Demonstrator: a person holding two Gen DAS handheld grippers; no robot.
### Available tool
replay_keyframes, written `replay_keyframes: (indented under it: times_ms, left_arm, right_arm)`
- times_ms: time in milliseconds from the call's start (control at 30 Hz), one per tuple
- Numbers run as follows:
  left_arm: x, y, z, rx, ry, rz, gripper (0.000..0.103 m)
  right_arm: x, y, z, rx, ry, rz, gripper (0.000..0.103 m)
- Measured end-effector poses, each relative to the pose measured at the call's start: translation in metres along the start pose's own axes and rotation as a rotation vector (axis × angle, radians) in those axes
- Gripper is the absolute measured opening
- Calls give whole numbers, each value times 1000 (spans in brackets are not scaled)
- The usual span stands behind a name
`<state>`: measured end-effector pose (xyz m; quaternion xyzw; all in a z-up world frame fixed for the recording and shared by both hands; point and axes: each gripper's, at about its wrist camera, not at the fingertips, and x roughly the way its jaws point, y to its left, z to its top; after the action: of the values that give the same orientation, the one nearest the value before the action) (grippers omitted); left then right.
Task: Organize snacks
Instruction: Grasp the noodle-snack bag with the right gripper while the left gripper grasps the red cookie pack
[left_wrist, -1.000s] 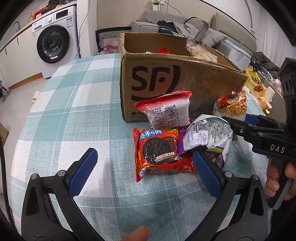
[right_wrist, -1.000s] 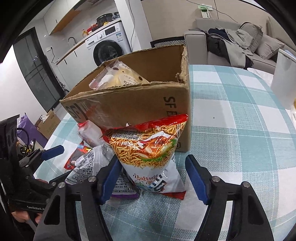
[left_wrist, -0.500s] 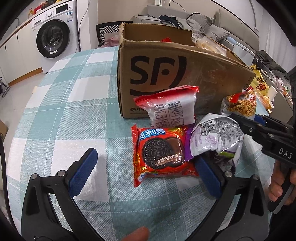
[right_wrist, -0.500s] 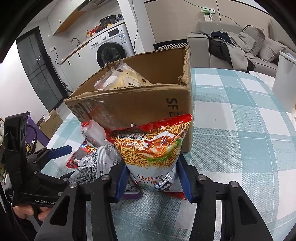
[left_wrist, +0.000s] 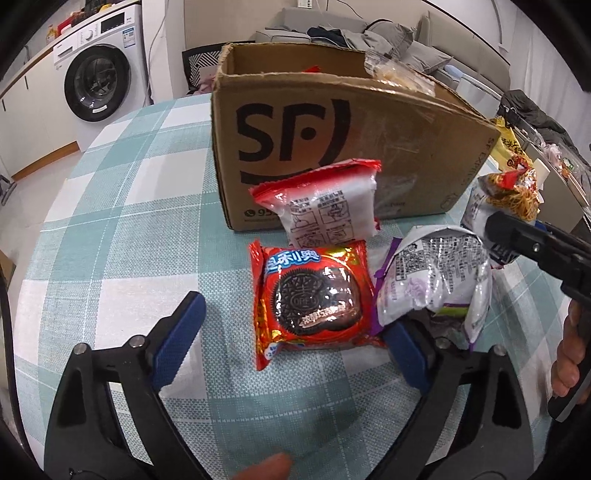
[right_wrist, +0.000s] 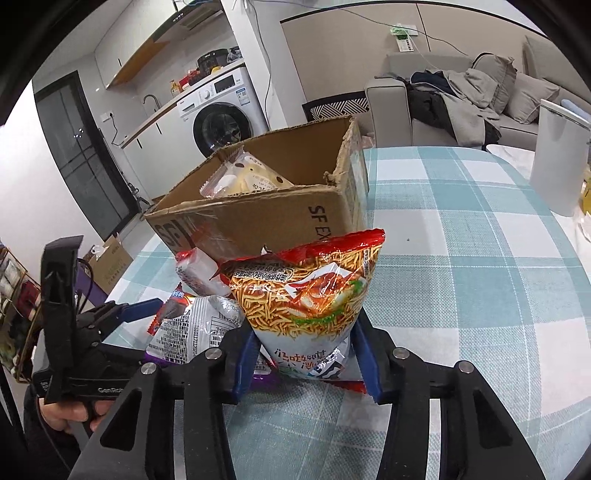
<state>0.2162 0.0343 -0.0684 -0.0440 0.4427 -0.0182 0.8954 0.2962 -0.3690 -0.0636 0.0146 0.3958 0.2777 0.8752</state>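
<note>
Right gripper (right_wrist: 304, 360) pinches the noodle snack bag (right_wrist: 308, 295), jaws just closing on its base, in front of the cardboard box (right_wrist: 266, 218). Left gripper (left_wrist: 291, 341) spread, jaws narrowing around the Oreo packet (left_wrist: 314, 295) without touching it. Only the right view shows the bun pack (right_wrist: 243, 181) lying inside the box.

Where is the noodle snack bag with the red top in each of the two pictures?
Left wrist view: the noodle snack bag is small at the far right edge, beside the cardboard box's right corner, behind the right gripper's arm.
Right wrist view: the bag stands big in the centre, pinched between the right gripper pads.
Shared landmark: the cardboard box marked SF, right behind the bag.
</note>
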Motion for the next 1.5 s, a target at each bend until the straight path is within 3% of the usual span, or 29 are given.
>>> replay_keyframes:
  times_ms: [133, 300, 567, 1500]
  left_arm:
    - [-1, -4, 0, 18, -5, -10, 82]
    - [-4, -15, -3, 49, -10, -13, 60]
    - [-16, -21, -8, 63, -41, -20, 44]
    - [-53, -8, -27, 4, -85, -56, 40]
  right_arm:
    - [-10, -3, -3, 6, -26, -9, 47]
    - [-17, -7, 0, 15, -40, -7, 47]
    - [-26, -9, 0, 27, -57, 8, 47]
    - [-29, -3, 3, 14, -61, 32, 47]
